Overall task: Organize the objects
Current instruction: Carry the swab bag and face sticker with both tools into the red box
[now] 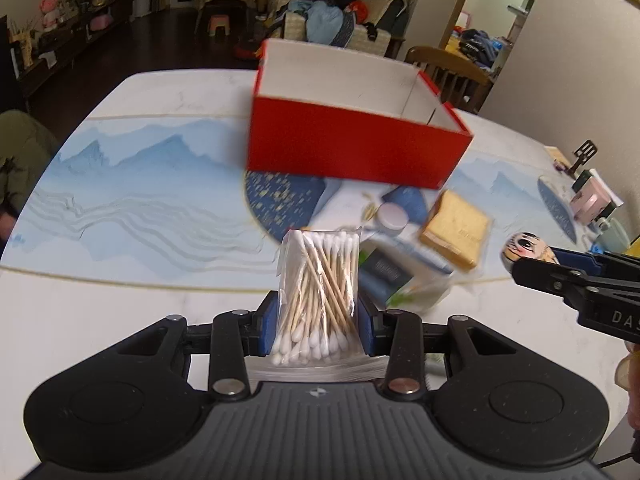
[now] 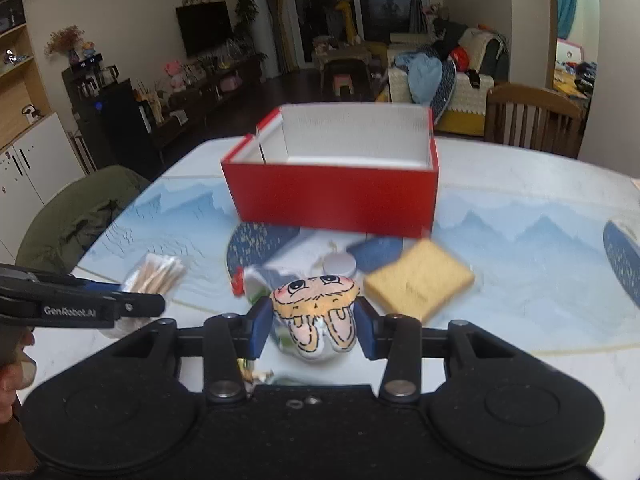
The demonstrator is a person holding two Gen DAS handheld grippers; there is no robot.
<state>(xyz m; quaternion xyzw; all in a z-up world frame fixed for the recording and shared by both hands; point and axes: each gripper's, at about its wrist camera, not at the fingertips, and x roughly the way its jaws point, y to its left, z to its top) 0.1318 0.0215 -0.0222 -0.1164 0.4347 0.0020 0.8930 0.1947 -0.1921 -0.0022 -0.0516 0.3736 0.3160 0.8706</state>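
My left gripper point(image 1: 316, 326) is shut on a clear bag of cotton swabs point(image 1: 318, 292), held above the table. It also shows at the left of the right wrist view point(image 2: 156, 274). My right gripper point(image 2: 312, 326) is shut on a small cartoon plush toy point(image 2: 316, 306), which also shows in the left wrist view point(image 1: 528, 250). An open red box point(image 1: 352, 148) with a white inside stands ahead on the table point(image 2: 336, 200).
On the table before the box lie a yellow sponge-like block point(image 1: 456, 230), a small white jar point(image 1: 394, 216), a dark packet in plastic point(image 1: 390, 276) and blue placemats point(image 1: 280, 200). A wooden chair point(image 2: 532, 120) stands behind. Small items point(image 1: 592, 200) sit at the right edge.
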